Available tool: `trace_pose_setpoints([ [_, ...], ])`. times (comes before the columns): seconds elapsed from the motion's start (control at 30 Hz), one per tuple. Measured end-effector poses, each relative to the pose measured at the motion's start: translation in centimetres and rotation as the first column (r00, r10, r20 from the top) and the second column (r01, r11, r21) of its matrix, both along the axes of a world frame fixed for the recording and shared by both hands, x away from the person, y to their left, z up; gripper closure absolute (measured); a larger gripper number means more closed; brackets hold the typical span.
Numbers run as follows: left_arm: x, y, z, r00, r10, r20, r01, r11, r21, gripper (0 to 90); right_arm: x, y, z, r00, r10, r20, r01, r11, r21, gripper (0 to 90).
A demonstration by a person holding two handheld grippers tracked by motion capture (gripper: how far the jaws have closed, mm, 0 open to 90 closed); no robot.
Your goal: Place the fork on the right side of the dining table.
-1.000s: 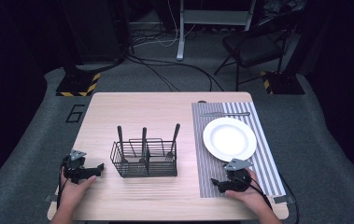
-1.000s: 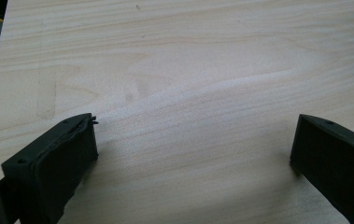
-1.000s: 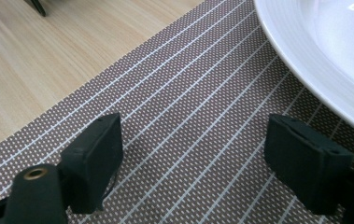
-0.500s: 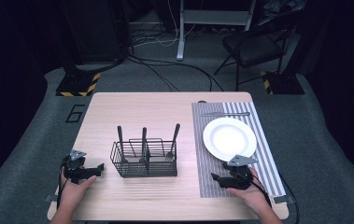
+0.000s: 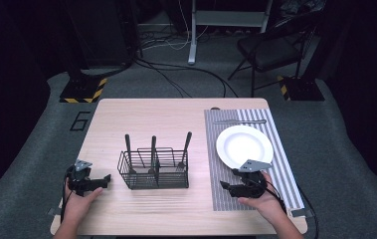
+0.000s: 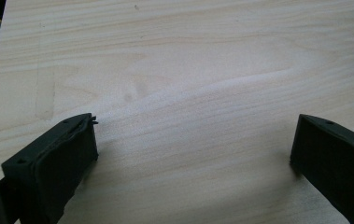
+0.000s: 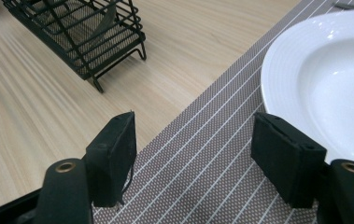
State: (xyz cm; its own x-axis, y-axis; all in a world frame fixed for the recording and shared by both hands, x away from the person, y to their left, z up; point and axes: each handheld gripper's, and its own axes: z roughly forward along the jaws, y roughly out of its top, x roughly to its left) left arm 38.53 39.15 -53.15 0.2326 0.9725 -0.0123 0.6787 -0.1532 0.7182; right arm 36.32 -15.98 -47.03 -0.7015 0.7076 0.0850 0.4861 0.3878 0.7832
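A big 6 [image 5: 79,121] is written on the grey floor beside the wooden table [image 5: 151,117], where the wire basket [image 5: 154,170] stands between the empty, wide-open left gripper [image 5: 107,178] and right gripper [image 5: 224,186], near the white plate [image 5: 244,146]

Left gripper [image 5: 107,178] low, jaws wide apart, right gripper [image 5: 224,186] raised slightly, jaws just narrowed, nothing between
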Motion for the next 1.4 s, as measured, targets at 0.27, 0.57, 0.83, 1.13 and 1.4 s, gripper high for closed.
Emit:
trace_pose_setpoints([
  [0.27, 0.0, 0.0, 0.0, 1.0000, 0.000, 0.000, 0.000, 1.0000, 0.000, 0.4, 0.3, 0.3, 1.5, 0.9993, -0.015, 0.033, 0.015, 1.000, 0.004, 38.1],
  [0.57, 0.0, 0.0, 0.0, 1.0000, 0.000, 0.000, 0.000, 1.0000, 0.000, 0.4, 0.8, 0.9, 2.8, 0.9986, -0.033, 0.042, 0.032, 0.999, 0.012, 43.4],
  [0.83, 0.0, 0.0, 0.0, 1.0000, 0.000, 0.000, 0.000, 1.0000, 0.000, 0.4, 1.2, 1.6, 3.8, 0.9986, -0.032, 0.042, 0.031, 0.999, 0.018, 45.1],
  [1.13, 0.0, 0.0, 0.0, 1.0000, 0.000, 0.000, 0.000, 1.0000, 0.000, 0.4, 1.8, 3.0, 5.1, 0.9984, -0.012, 0.056, 0.013, 1.000, -0.003, 49.0],
  [1.4, 0.0, 0.0, 0.0, 1.0000, 0.000, 0.000, 0.000, 1.0000, -0.001, 0.4, 2.5, 4.1, 6.1, 0.9980, -0.011, 0.062, 0.010, 1.000, 0.016, 51.9],
])
